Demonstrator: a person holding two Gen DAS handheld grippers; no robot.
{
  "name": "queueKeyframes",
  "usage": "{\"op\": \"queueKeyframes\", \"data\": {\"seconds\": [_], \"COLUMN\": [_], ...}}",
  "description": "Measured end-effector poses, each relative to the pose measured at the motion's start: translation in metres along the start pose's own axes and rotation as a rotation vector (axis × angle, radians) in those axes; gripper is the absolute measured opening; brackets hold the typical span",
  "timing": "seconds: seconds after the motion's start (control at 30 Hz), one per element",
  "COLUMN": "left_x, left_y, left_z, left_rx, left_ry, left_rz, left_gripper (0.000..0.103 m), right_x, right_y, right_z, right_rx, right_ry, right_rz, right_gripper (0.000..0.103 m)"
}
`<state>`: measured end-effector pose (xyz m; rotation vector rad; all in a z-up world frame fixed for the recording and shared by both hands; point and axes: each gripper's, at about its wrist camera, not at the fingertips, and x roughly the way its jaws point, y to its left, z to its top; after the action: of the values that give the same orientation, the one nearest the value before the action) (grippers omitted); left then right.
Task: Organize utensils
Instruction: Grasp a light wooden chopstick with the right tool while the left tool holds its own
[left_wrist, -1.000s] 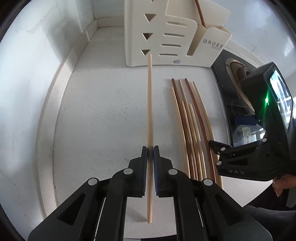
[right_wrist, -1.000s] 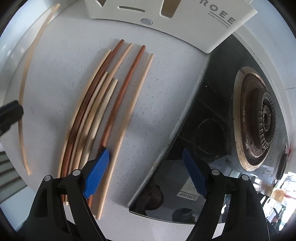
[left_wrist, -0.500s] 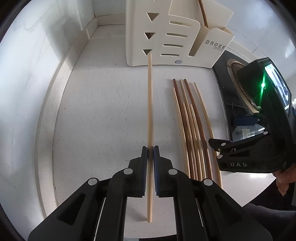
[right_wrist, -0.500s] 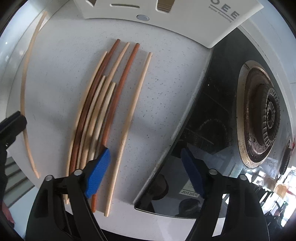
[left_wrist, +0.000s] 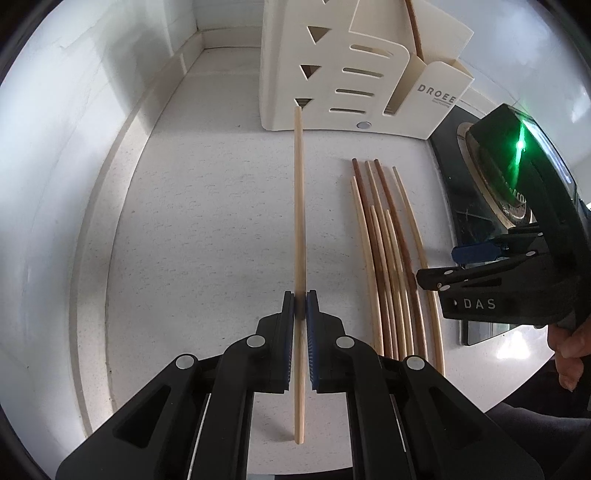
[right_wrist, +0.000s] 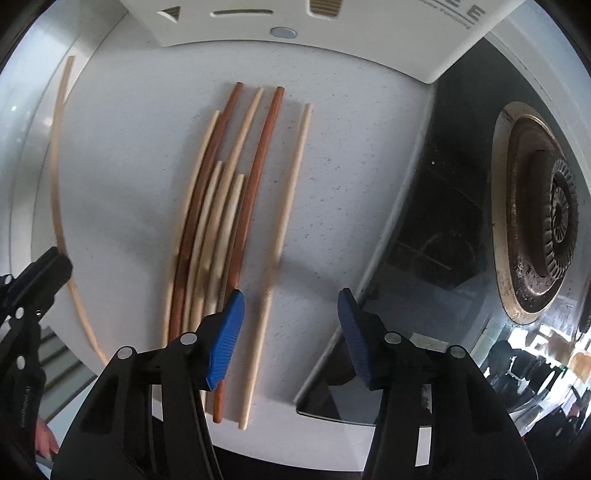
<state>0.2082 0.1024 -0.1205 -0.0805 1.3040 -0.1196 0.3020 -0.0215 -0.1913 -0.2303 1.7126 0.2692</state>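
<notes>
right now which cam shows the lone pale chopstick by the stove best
The right wrist view: the lone pale chopstick lies whole between the open right claw's fingers. In the left wrist view, that claw hides part of it.

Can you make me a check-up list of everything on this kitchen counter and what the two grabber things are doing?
Surface: white speckled counter, bare apart from what is listed below.
Job's things: one pale chopstick held by the left gripper; a bundle of pale and dark chopsticks lying side by side; one pale chopstick lying apart to the bundle's right; a cream utensil holder at the back, with a dark stick standing in it.
Clutter: nothing seen.
Grippers: left fingers shut on the single chopstick; right gripper open over the apart chopstick, its fingers just been closing, nothing pressed yet.
Cables: nothing seen.
Surroundings: black stove with a burner to the right; white wall.
</notes>
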Motion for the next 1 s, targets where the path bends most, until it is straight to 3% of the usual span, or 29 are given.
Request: {"op": "queueKeyframes", "data": {"seconds": [0.5,0.57,0.6,0.63,0.8,1.0], "left_x": [0.006,0.006,0.005,0.005,0.004,0.003], "left_y": [-0.008,-0.009,-0.008,-0.008,-0.008,-0.008], "left_z": [0.001,0.001,0.001,0.002,0.002,0.001], "left_rx": [0.022,0.023,0.024,0.024,0.019,0.015], "left_ry": [0.009,0.011,0.009,0.007,0.007,0.012], "left_rz": [-0.01,-0.013,-0.014,-0.014,-0.012,-0.008], "left_gripper": [0.006,0.006,0.006,0.006,0.006,0.006], "right_x": [0.004,0.001,0.01,0.01,0.009,0.006], "right_y": [-0.011,-0.009,-0.008,-0.008,-0.001,-0.01], "right_z": [0.005,0.01,0.0,0.001,-0.006,-0.008], "right_rx": [0.019,0.019,0.019,0.021,0.016,0.04], "right_ry": [0.04,0.039,0.04,0.047,0.039,0.018], "right_rz": [-0.017,-0.016,-0.013,-0.002,0.017,0.071], "right_gripper": [0.045,0.034,0.021,0.017,0.008,0.007]}}
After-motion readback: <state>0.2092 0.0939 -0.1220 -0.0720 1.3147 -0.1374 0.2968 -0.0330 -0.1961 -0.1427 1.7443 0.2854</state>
